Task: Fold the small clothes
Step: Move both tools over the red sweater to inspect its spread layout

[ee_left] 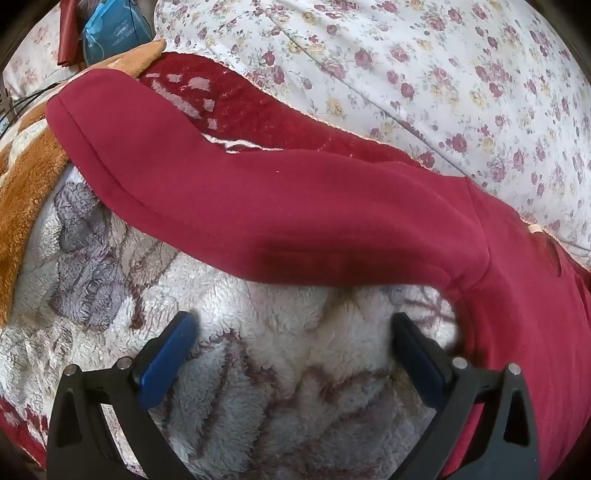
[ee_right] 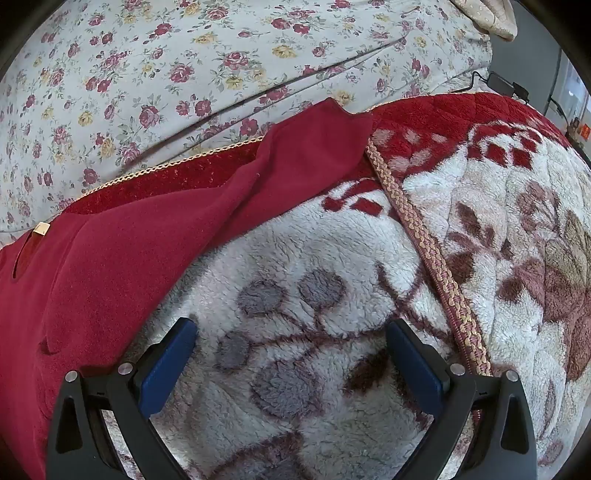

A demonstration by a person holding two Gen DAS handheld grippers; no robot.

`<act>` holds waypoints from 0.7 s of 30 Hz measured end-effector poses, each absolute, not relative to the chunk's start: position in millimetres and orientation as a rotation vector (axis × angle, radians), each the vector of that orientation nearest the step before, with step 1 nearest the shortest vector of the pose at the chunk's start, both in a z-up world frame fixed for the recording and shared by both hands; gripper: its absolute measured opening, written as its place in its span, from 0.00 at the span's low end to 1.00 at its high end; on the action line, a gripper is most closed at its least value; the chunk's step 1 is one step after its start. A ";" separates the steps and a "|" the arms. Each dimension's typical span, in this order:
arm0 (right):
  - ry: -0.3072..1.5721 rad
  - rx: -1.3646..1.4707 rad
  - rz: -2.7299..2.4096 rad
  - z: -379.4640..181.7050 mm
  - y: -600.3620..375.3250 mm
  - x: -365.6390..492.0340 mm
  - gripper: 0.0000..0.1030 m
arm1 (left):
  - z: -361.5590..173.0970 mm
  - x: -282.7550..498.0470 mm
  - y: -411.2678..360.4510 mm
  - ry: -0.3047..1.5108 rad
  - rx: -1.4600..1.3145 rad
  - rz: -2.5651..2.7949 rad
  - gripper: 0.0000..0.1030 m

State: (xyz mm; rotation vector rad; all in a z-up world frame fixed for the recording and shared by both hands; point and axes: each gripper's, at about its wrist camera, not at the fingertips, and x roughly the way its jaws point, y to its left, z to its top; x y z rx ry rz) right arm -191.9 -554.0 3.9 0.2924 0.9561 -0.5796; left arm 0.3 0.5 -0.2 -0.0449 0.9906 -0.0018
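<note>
Both pairs of jaws stand wide apart, and we see nothing between them. Our left gripper (ee_left: 293, 334) hangs over the pale fleece blanket (ee_left: 258, 369), with its blue pads (ee_left: 168, 360) above bare pile. Just beyond its fingertips lies the dark red garment (ee_left: 295, 214), the thing we must fold. One long sleeve (ee_left: 184, 155) runs out flat toward the far left corner of the blanket, where its cuff lies on an orange fleece cloth (ee_left: 26, 184). The body of the garment fills the right side of this view and comes close beside the right finger; we cannot tell if it touches.

Our right gripper (ee_right: 291, 334) also hangs over the blanket, above some grey round spots (ee_right: 288, 295) in the pattern. Here the garment lies on the left, and its other sleeve (ee_right: 295, 147) reaches up to the far edge of the blanket, near a braided trim (ee_right: 424, 251). A small gold tag (ee_right: 40, 229) sits on the garment near the far edge.

Behind the blanket lies a flowered sheet (ee_left: 424, 66). At the far left corner in the left view we see a blue bag (ee_left: 110, 29); what is inside is hidden.
</note>
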 end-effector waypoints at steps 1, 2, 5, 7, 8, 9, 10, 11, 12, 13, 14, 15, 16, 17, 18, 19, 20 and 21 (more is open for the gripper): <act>0.957 0.293 -0.579 3.9 -554.1 -191.9 1.00 | -0.2 -0.2 0.4 0.981 -0.045 -0.002 1.00; 0.958 0.293 -0.580 3.8 -554.1 -191.9 1.00 | -0.4 0.4 0.0 0.986 -0.041 -0.001 1.00; 0.958 0.293 -0.580 3.8 -554.3 -192.0 1.00 | -0.2 -0.5 2.3 0.989 -0.049 -0.006 1.00; 0.958 0.293 -0.580 3.8 -554.4 -192.1 1.00 | 1.3 -2.8 2.5 1.007 -0.035 -0.009 1.00; 0.958 0.293 -0.580 3.8 -554.5 -192.1 1.00 | 2.4 -5.2 3.5 1.019 -0.025 -0.025 1.00; 0.958 0.293 -0.580 3.7 -554.5 -192.2 1.00 | 3.7 -8.0 5.2 1.024 -0.031 -0.035 1.00; 0.957 0.293 -0.580 3.7 -554.6 -192.2 1.00 | 4.9 -11.1 6.6 1.034 -0.033 -0.045 1.00; 0.957 0.293 -0.580 3.7 -554.6 -192.3 1.00 | 12.0 -9.3 5.0 1.025 -0.030 -0.052 1.00; 0.957 0.293 -0.580 3.7 -554.6 -192.3 1.00 | 17.2 -17.7 5.4 1.006 -0.023 -0.047 1.00; 0.958 0.293 -0.579 3.7 -554.8 -192.3 1.00 | 23.7 -24.7 7.5 0.976 -0.015 -0.032 1.00; 0.958 0.293 -0.579 3.7 -554.8 -192.2 1.00 | 31.0 -32.1 9.2 0.942 -0.005 -0.014 1.00; 0.957 0.293 -0.579 3.7 -554.8 -192.4 1.00 | 33.7 -39.0 7.0 0.918 0.006 -0.002 1.00; 0.957 0.293 -0.579 3.6 -554.9 -192.4 1.00 | 39.2 -42.8 6.6 0.900 0.011 -0.004 1.00; 0.963 0.289 -0.580 3.6 -554.9 -191.2 1.00 | 46.7 -47.5 5.2 0.880 0.015 -0.017 1.00; 0.965 0.286 -0.582 3.3 -554.7 -190.3 1.00 | 53.8 -52.6 2.4 0.859 0.021 -0.030 1.00; 0.963 0.285 -0.583 3.2 -554.7 -190.4 1.00 | 58.8 -56.3 0.6 0.843 0.026 -0.038 1.00; 0.968 0.285 -0.584 2.9 -554.6 -189.7 1.00 | 65.5 -61.5 -1.9 0.817 0.030 -0.045 1.00; 0.968 0.286 -0.585 2.9 -554.4 -190.3 1.00 | 67.5 -63.2 -6.7 0.800 0.035 -0.049 1.00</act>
